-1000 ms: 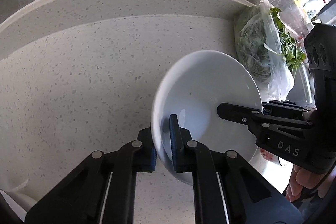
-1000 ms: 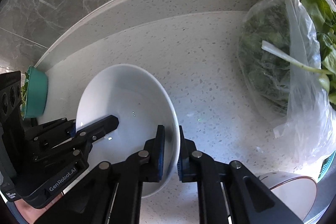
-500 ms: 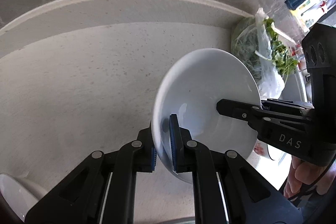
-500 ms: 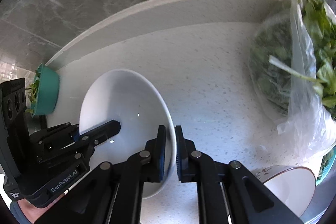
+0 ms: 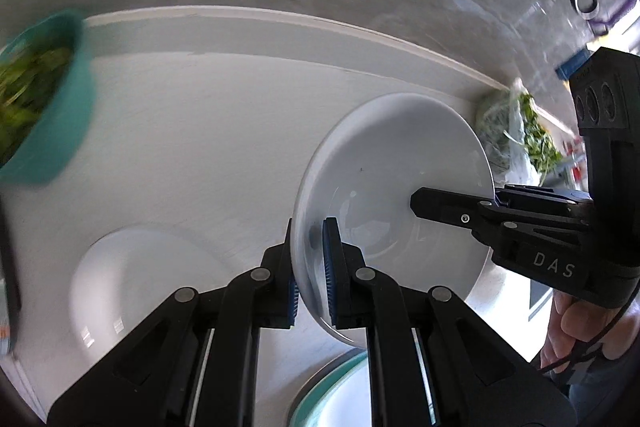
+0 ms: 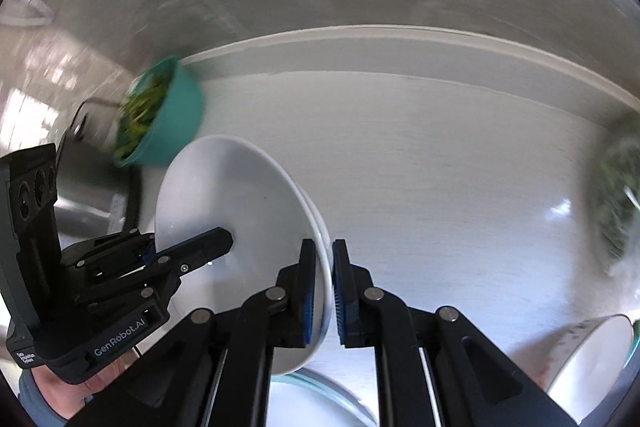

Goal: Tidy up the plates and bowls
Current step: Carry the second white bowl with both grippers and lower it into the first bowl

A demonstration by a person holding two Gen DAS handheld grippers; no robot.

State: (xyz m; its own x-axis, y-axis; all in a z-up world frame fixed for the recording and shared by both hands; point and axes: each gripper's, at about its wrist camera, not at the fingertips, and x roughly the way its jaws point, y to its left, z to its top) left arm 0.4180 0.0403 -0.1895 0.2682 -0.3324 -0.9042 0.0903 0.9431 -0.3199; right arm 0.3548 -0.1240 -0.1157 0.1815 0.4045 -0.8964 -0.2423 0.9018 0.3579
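I pinch the white bowl (image 5: 392, 179) by opposite rims with left gripper (image 5: 313, 267) and right gripper (image 6: 331, 295); uneven hand motion could twist it loose above the counter (image 5: 200, 147).

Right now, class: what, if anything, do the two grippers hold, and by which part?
Both hold one deep white ceramic bowl by its rim: the left gripper pinches one side, the right gripper the opposite side.
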